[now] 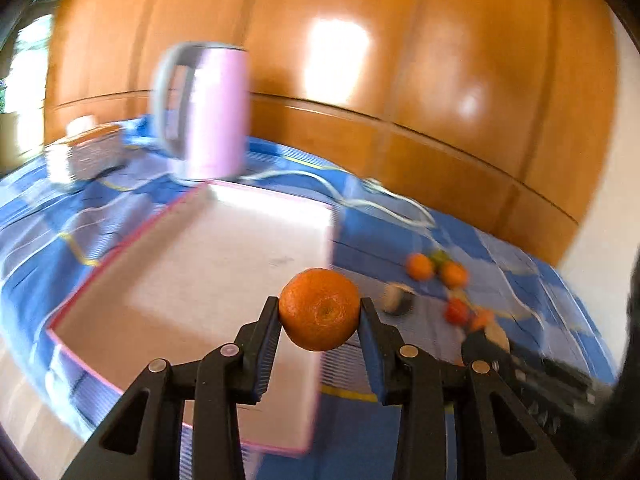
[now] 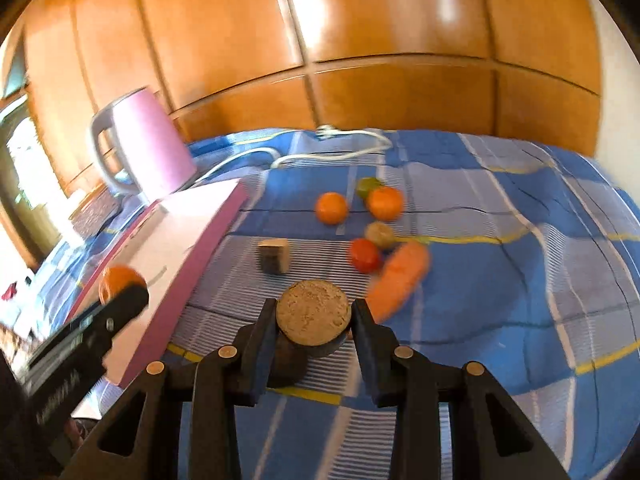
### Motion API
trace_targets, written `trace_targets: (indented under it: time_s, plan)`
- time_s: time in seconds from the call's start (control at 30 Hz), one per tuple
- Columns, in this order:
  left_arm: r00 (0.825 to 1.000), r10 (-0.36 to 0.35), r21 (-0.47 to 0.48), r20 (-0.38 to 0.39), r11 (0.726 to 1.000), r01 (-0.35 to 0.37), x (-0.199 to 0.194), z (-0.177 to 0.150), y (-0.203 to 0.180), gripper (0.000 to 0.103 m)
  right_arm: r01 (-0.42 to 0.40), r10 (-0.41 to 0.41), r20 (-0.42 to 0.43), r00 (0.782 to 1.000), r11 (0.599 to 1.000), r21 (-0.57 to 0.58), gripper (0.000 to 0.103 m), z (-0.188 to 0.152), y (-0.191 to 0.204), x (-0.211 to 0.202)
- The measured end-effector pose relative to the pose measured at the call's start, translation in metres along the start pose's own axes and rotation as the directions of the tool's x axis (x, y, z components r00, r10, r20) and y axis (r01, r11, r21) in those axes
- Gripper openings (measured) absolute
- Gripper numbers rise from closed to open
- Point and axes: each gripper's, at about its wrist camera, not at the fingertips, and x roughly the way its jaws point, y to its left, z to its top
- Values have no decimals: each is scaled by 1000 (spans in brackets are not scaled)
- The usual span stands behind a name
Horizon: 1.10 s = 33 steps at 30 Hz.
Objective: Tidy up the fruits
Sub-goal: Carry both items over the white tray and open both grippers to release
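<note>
My left gripper (image 1: 320, 308) is shut on an orange mandarin (image 1: 319, 309) and holds it in the air over the near right part of a shallow pink-rimmed box (image 1: 192, 248). The same mandarin (image 2: 118, 280) and left gripper show at the left of the right wrist view, over the box (image 2: 188, 236). My right gripper (image 2: 314, 312) is shut on a round tan-topped dark cylinder (image 2: 313, 312), lifted above the blue checked cloth (image 2: 500, 264). Beyond it lie two mandarins (image 2: 331, 208) (image 2: 385, 202), a green fruit (image 2: 368, 186), a red tomato (image 2: 364, 255), a carrot (image 2: 400, 276) and a pale round fruit (image 2: 380, 234).
A pink electric kettle (image 2: 148, 148) with a white cord (image 2: 332, 152) stands behind the box. A small tan cube (image 2: 274, 255) sits on the cloth near the box. A wooden cabinet wall (image 2: 360, 80) runs along the back. A stack of flat items (image 1: 88, 152) lies at far left.
</note>
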Motion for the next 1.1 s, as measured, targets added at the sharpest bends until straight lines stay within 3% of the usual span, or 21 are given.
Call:
trace_targets:
  time_s: [0.2, 0.43, 0.63, 0.77, 0.97, 1.1]
  plan:
    - [990, 143, -117, 16, 983, -140, 1, 6, 28, 39, -79, 79, 3, 997, 995, -67, 37, 7, 30, 14]
    - [966, 253, -273, -55, 927, -258, 10, 5, 59, 39, -189, 193, 11, 981, 970, -153, 37, 22, 73, 30]
    - [954, 292, -340, -69, 892, -297, 12, 5, 71, 48, -269, 272, -14, 962, 941, -204, 37, 29, 101, 47]
    - [952, 295, -388, -83, 870, -303, 13, 5, 78, 60, -319, 316, -49, 947, 926, -200, 38, 29, 103, 57]
    - [948, 305, -404, -88, 859, -314, 11, 4, 81, 68, -370, 361, -80, 929, 909, -195, 39, 29, 102, 63]
    - [952, 296, -378, -75, 875, -302, 10, 4, 77, 72, -348, 337, -91, 937, 918, -192, 39, 25, 98, 63]
